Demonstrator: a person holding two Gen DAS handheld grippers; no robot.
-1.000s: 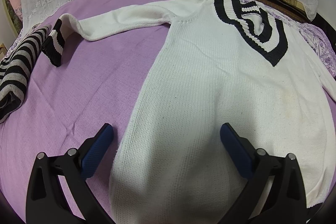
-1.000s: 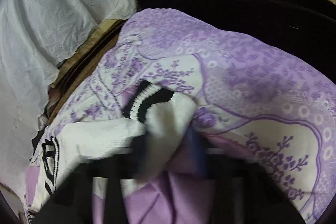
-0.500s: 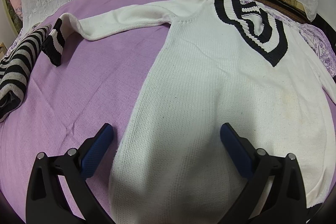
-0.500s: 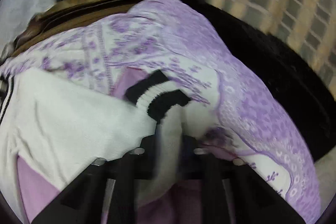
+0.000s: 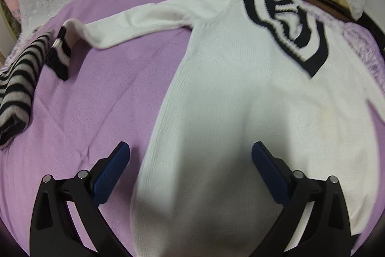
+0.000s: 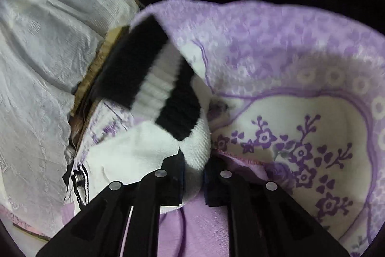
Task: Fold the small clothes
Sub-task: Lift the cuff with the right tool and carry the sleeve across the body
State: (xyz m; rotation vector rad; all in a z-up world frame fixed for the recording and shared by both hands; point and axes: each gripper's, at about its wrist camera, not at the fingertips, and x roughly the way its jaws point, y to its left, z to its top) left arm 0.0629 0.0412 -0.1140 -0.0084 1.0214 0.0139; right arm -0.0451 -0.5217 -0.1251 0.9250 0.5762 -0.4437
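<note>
Our right claw (image 6: 193,175) has lifted the striped cuff (image 6: 154,81) it pinches, starting the sleeve fold. Our left claw (image 5: 191,160), wide open and empty, still hovers over the white sweater (image 5: 240,100) spread on the bed (image 5: 96,93).

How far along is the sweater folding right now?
Done: the white sweater lies spread flat on the purple bedsheet. In hand: the right hand-held gripper is shut on the right sleeve, lifting it. The left hand-held gripper hovers open. Left: both sleeves and the body fold.
</note>
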